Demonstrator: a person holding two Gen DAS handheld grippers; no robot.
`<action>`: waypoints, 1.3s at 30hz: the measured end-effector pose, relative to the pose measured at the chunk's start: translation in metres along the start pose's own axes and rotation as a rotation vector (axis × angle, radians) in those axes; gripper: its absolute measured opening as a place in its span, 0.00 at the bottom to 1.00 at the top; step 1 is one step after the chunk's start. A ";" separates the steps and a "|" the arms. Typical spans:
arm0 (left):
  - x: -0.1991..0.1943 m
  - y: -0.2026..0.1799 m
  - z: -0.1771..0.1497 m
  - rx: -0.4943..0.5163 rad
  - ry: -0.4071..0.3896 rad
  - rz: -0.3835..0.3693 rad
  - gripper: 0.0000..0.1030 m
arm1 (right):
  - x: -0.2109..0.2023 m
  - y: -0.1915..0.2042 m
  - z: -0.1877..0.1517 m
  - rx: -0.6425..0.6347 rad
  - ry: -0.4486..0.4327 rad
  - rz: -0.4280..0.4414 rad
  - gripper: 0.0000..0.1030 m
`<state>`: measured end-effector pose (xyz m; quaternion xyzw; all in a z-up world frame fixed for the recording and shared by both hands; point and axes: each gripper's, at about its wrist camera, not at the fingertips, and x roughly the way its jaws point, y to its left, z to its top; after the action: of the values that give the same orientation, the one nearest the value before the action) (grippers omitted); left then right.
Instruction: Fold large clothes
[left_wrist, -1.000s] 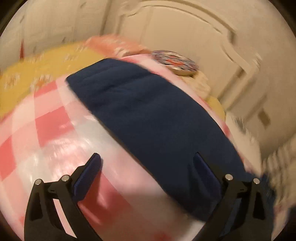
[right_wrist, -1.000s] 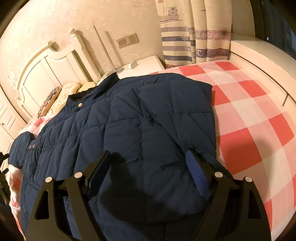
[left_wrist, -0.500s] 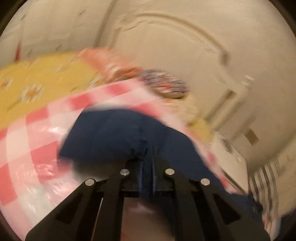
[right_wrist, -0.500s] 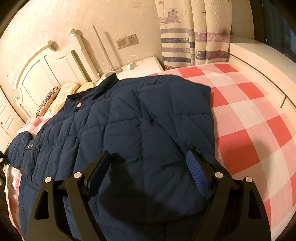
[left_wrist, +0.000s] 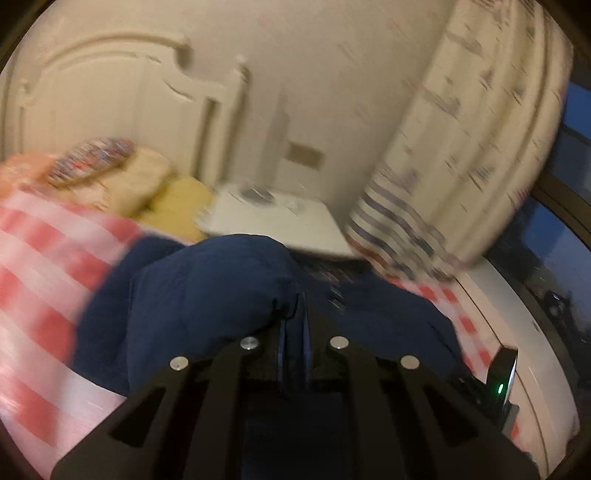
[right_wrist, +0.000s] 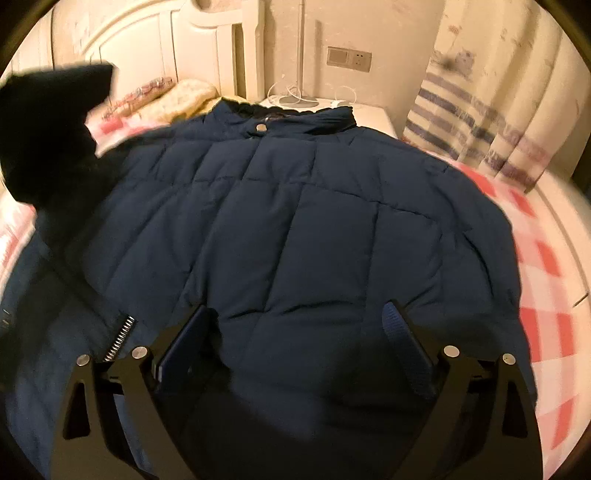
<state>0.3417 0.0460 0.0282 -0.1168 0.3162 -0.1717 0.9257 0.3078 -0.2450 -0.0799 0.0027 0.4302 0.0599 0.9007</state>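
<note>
A navy quilted jacket lies spread on the bed, collar toward the headboard. My left gripper is shut on one of its sleeves, which bulges up just ahead of the closed jaws. The right wrist view shows that lifted sleeve as a dark blurred shape at the upper left. My right gripper hovers over the lower body of the jacket. Its jaws are opening, and nothing is pinched between the fingers.
The bed has a red and white checked sheet. Pillows lie by the white headboard. A white nightstand with a lamp pole and cables stands beside a striped curtain. A black device with a green light sits at the right.
The left gripper shut on the sleeve, then swung it up and across toward the jacket's body. The right gripper shifted and rolled over the jacket, and its jaws spread wider.
</note>
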 end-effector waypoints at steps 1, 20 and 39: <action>0.011 -0.012 -0.010 0.015 0.017 -0.006 0.08 | -0.007 -0.010 -0.002 0.053 -0.035 0.022 0.87; -0.019 -0.001 -0.099 0.271 -0.073 0.648 0.93 | -0.032 -0.064 -0.014 0.334 -0.201 0.064 0.87; -0.045 0.068 -0.103 -0.017 -0.125 0.687 0.93 | -0.033 0.158 -0.008 -0.605 -0.298 -0.308 0.87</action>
<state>0.2603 0.1148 -0.0485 -0.0214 0.2813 0.1602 0.9459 0.2644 -0.0918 -0.0502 -0.3199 0.2526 0.0469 0.9120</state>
